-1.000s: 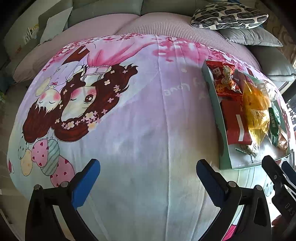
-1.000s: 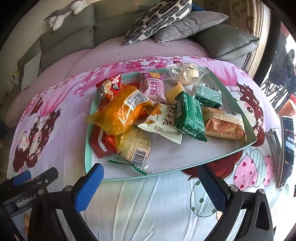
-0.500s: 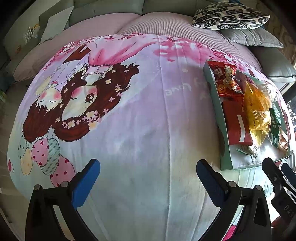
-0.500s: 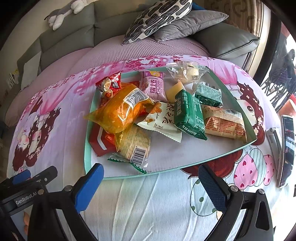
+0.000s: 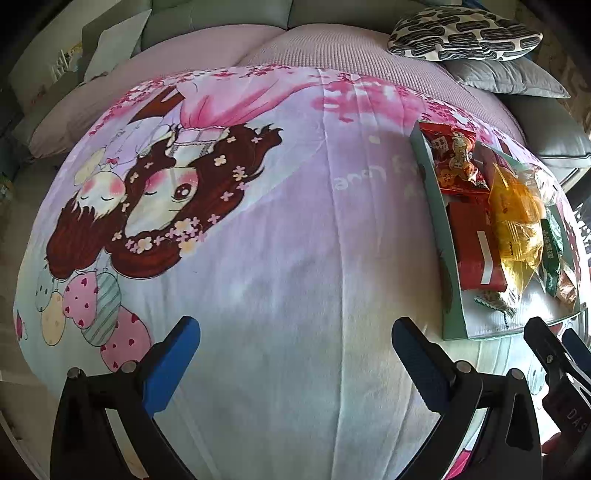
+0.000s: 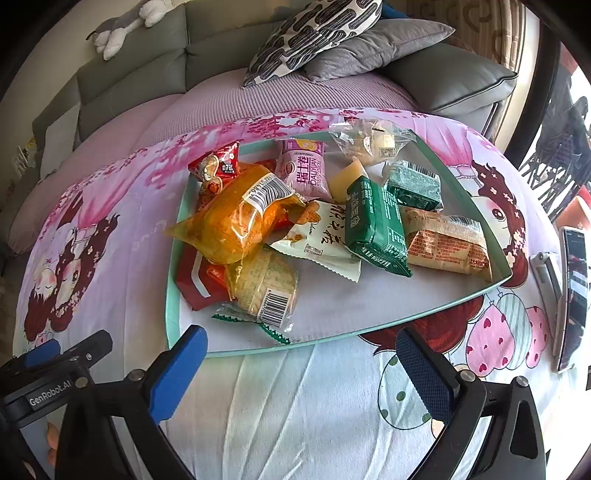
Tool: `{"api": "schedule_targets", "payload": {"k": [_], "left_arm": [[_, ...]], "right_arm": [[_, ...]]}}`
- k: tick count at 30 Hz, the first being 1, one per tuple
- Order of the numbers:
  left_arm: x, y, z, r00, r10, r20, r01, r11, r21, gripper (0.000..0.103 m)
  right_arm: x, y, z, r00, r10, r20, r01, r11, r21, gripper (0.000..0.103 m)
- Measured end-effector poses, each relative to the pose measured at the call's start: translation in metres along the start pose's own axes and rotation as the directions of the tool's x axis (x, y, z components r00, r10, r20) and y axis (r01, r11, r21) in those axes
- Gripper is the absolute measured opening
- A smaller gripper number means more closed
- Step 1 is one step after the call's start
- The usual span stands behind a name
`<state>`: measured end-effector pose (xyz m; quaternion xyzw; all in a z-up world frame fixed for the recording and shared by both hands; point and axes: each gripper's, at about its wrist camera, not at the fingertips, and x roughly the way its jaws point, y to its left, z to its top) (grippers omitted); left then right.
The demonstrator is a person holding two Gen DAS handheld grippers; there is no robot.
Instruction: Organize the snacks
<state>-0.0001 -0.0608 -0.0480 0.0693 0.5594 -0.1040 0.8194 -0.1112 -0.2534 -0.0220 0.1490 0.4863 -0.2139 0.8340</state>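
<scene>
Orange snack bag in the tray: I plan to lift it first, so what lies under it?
Under the orange bag show a red packet and a clear cracker pack; their covered parts stay hidden.

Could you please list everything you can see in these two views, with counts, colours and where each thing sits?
Shallow mint-green tray: one, on the cartoon cloth, holding all the snacks.
Orange translucent packet: one, left of the tray, on top of the pile.
Red snack packs: two, at the tray's left edge, one far, one near under the orange packet.
Pink packet: one, far middle.
Dark green packs: two, right of centre.
White packet with script: one, centre.
Clear cake wrapper: one, far right corner.
Tan barcode packs: two, one near right, one near left.
Pink cartoon-print cloth: one, covering the surface.
Phone: one, dark, on the cloth at right.
Patterned cushion: one, black-white, on the grey sofa.
Left gripper: open, over bare cloth.
Right gripper: open, before the tray's near rim.
</scene>
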Motion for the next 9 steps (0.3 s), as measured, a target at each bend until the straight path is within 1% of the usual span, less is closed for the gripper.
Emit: {"api": "schedule_targets", "payload": {"k": [3, 9], "left_arm": [[-0.0039, -0.0005, -0.0002, 0.999, 0.031, 0.029, -0.031, 0.999, 0.009, 0.103], [-0.0015, -0.0015, 0.0000, 1.000, 0.011, 0.014, -0.011, 1.000, 0.011, 0.103]], "right_arm": [[0.0008, -0.0011, -0.0007, 1.000, -0.003, -0.003, 0.003, 1.000, 0.001, 0.103], [0.0012, -0.0007, -0.0006, 1.000, -0.004, -0.005, 0.004, 1.000, 0.001, 0.103]]}}
